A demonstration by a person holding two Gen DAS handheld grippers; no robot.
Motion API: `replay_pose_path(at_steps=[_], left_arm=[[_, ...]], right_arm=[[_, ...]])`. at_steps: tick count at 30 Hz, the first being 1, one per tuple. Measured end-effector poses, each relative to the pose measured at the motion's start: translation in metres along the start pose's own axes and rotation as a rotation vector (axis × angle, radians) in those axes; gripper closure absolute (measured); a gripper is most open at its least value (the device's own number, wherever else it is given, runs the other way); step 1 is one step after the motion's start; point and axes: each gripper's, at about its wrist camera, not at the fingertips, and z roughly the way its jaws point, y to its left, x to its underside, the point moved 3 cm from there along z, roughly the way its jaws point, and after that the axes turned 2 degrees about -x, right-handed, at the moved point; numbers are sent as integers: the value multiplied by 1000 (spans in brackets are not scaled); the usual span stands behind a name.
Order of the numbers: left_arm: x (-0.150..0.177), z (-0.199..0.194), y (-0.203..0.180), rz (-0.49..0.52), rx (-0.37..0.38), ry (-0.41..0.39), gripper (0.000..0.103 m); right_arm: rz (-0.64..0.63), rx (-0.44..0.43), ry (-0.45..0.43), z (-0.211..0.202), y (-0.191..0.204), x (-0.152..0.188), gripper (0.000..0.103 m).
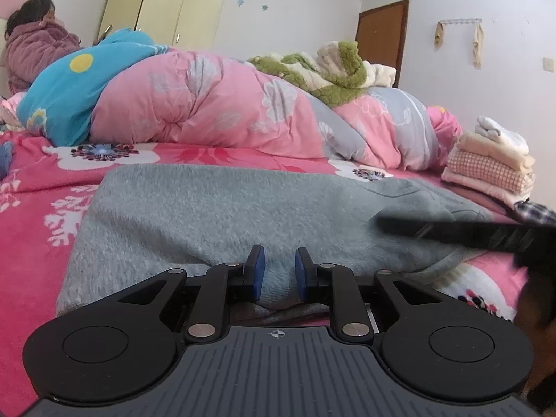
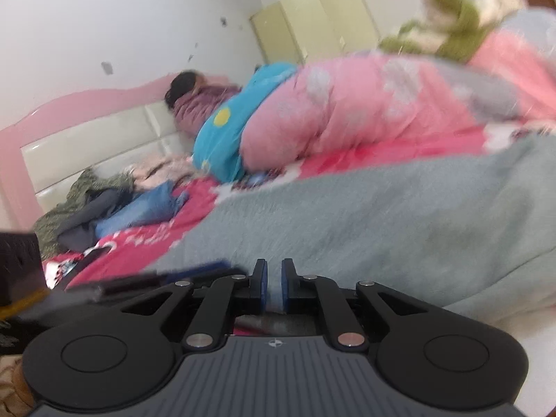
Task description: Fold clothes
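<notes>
Grey garment [image 1: 243, 215] lies flat on the bed [image 1: 31, 180] just ahead of my left gripper [image 1: 279, 271], spread so its edge is easy to pinch. Jaws slightly apart w/ fabric between, not clamped. Right gripper [image 2: 274, 285]: narrow gap, prob. empty, view blurred. Folded stack [image 1: 493, 160] sits far right, out of the way.

The gray garment [image 1: 243, 215] covers the near middle of the bed [image 1: 31, 180]. Bare bedsheet lies open to its left. Behind it the rolled pink quilt [image 1: 215, 104] walls off the far side, and a stack of folded clothes [image 1: 493, 163] blocks the right edge.
</notes>
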Motion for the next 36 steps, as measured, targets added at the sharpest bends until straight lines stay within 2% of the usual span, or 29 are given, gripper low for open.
replay_pose_path(at_steps=[3,5,7,9,10,14,17,19,23,26,32,34,36], left_arm=[[0,0,1,-5,2,-1,84],[0,0,1,-8,3,-2,84],[0,0,1,-10,5,-1,84],[0,-1,1,-12,6,-1,83],[0,-1,1,-13,7,-1,83],[0,-1,3,-20,10,1,83],[0,-2,3,-26,12,3,83],[0,-2,3,-30,13,4,83],[0,-3,4,-37,14,6,83],[0,-4,5,-41,16,6,83],[0,-4,5,-44,16,6,83],[0,-4,4,-44,16,6,83],[0,-4,4,-44,17,6,83]], right_arm=[[-47,116,-92,-30,-15,-21,88],[-37,237,-122,-43,-35,-30,87],[6,378,-103,-48,-63,-29,87],[57,509,-14,-42,-91,-17,88],[78,527,29,-39,-99,-11,89],[92,522,48,-39,-99,-12,88],[93,543,-5,-49,-98,-31,88],[97,589,-22,-53,-107,-37,88],[120,598,-3,-50,-131,-27,98],[97,626,18,-49,-122,-31,94],[144,547,-75,-63,-106,-49,92],[111,537,-67,-58,-101,-48,91],[95,559,-5,-46,-106,-38,89]])
